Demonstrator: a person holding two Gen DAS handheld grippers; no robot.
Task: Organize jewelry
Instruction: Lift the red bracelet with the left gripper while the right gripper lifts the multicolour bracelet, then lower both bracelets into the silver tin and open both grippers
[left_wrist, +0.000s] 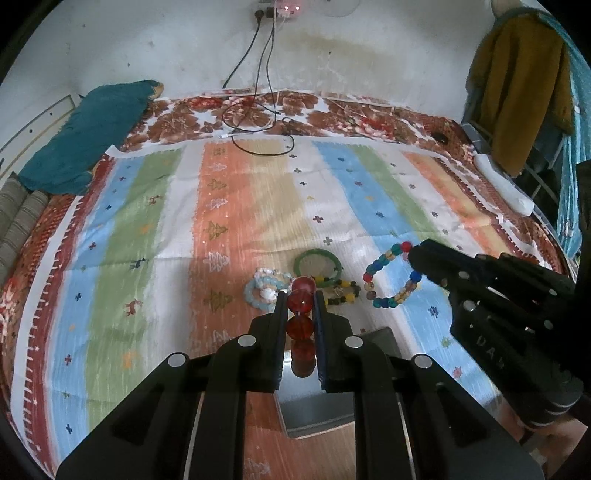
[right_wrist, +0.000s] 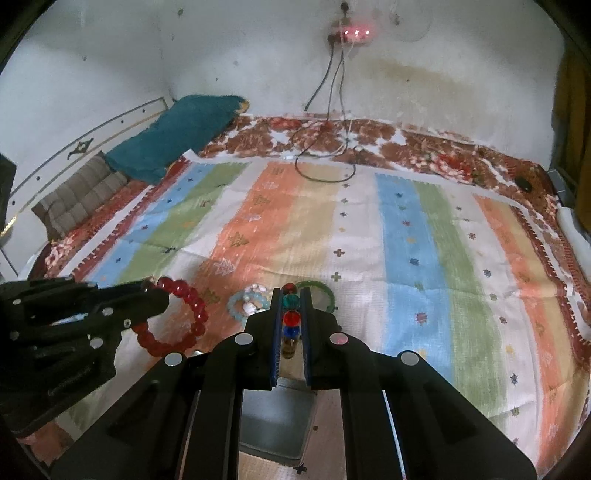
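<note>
Red bead bracelet (left_wrist: 301, 314) pinched in left tongs (left_wrist: 301, 295), multicoloured bracelet (right_wrist: 290, 321) in right tongs (right_wrist: 290, 291).

A home bedroom: bed (left_wrist: 258, 206), pillow (left_wrist: 85, 136), hanging clothes (left_wrist: 521, 88).

Raised letters stand on the right tool (left_wrist: 417, 258) body in the left wrist view; too blurred to read; no other writing legible.

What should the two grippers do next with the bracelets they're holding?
Probably lower both over the grey tray just beneath them. The left gripper is shut on the red bead bracelet, the right gripper on the multicoloured bead bracelet, and both bracelets hang clear of the striped cloth.
</note>
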